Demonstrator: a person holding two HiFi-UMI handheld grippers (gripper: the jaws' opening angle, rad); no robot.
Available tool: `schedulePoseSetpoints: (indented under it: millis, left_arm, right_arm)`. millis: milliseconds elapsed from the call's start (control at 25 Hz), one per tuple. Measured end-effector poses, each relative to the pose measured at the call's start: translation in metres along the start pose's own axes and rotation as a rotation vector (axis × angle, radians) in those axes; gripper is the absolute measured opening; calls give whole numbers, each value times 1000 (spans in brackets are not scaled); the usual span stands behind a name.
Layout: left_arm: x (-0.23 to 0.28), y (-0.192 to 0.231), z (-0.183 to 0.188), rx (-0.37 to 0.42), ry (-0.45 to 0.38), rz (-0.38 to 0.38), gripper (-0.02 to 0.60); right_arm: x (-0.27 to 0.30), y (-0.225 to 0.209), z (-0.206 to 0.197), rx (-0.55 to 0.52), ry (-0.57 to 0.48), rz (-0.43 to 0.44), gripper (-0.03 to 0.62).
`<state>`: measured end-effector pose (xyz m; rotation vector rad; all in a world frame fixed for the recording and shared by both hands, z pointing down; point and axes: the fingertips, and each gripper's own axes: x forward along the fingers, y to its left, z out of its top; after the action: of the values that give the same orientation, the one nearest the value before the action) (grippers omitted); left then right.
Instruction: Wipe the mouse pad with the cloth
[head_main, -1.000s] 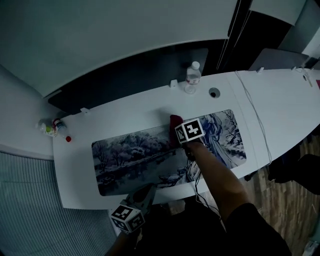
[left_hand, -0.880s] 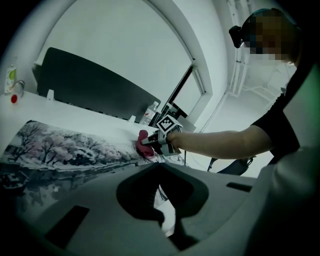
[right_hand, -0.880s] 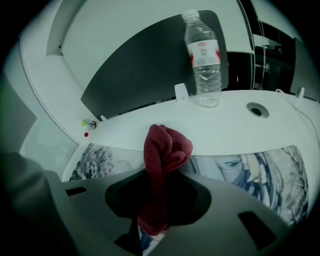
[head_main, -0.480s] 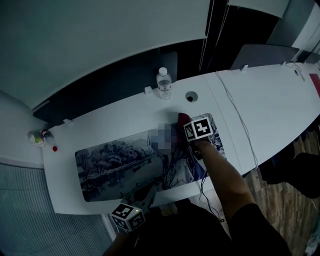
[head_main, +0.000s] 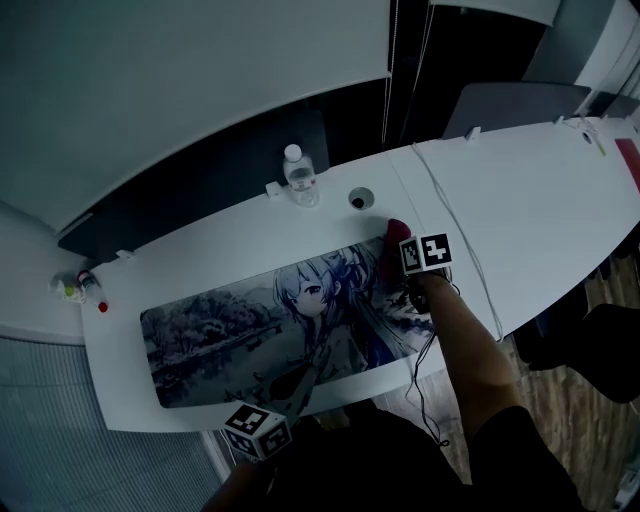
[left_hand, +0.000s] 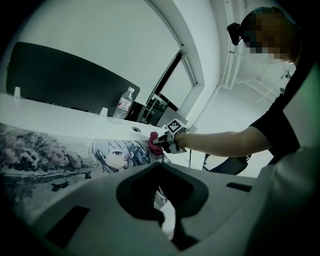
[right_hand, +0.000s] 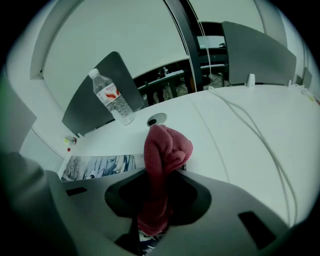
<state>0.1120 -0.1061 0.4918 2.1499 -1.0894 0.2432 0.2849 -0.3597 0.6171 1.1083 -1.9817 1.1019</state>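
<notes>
**Cloth at the far right corner of the mouse pad**

The long white desk (head_main: 530, 200) fills my head view from lower left to upper right. Behind its far edge stands a dark partition panel (head_main: 200, 175).

The mouse pad (head_main: 230, 335) lies lengthwise along the desk's near half. It is printed with a wintry landscape on its left and an anime figure towards its right.

A thin cable (head_main: 462, 238) runs across the bare desk to the right of the pad, from the far edge to the near edge.

My right gripper (right_hand: 157, 197) reaches in over the pad's right end. Its jaws are clamped on the red cloth (right_hand: 164, 147), which bunches upward out of them. In the head view the cloth (head_main: 396, 230) sits at the pad's far right corner. I cannot tell how firmly it bears on the surface.

My left gripper (left_hand: 162, 212) hangs at the desk's near edge, off the pad and well apart from the right one. Its jaws are drawn together with nothing between them; only a pale slit shows.

A clear water bottle (head_main: 300, 177) stands upright near the far edge, beyond the pad. A round grommet hole (head_main: 358, 199) lies just beside it, between bottle and cloth. A few small items (head_main: 78, 288), too small to name, rest at the desk's far left end.
</notes>
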Motion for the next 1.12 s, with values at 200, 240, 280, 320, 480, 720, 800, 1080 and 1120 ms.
schedulePoseSetpoints:
  millis: [200,240,280,320,480,720,800,1080,1120]
  left_arm:
    - [6,-6,-2,-1,2,6,6]
    - [6,-8,-3,-1,4,6,6]
    - [7,-9,-3,-1,3,8,6]
    - [7,-10,-3,-1,-1,12,6]
    - [-1,-7,0,1,-18,40,6]
    - [-35,5,0,-1,-48,115,6]
    - [-47,8,-1,-14,-63,133,6]
    - [-90,17,-12,-25,-114,142,6]
    - [-98,19,-15,-27,-119,140,6]
  right_arm:
    - [-3,-14,1,20,-17,19,112]
    - [-2,-15,2,8,-22,19,112]
    - [-2,-15,2,3,-23,18,112]
    - [-3,-15,1,5,-21,18,112]
    - [-3,-12,1,15,-27,26,112]
    - [-8,-11,-2,-5,-78,-10,112]
    - [-11,-8,-5,-44,-92,-32,112]
    - [-42,43,-41,-64,-179,63,112]
    - [-48,56,-49,-41,-201,96,112]
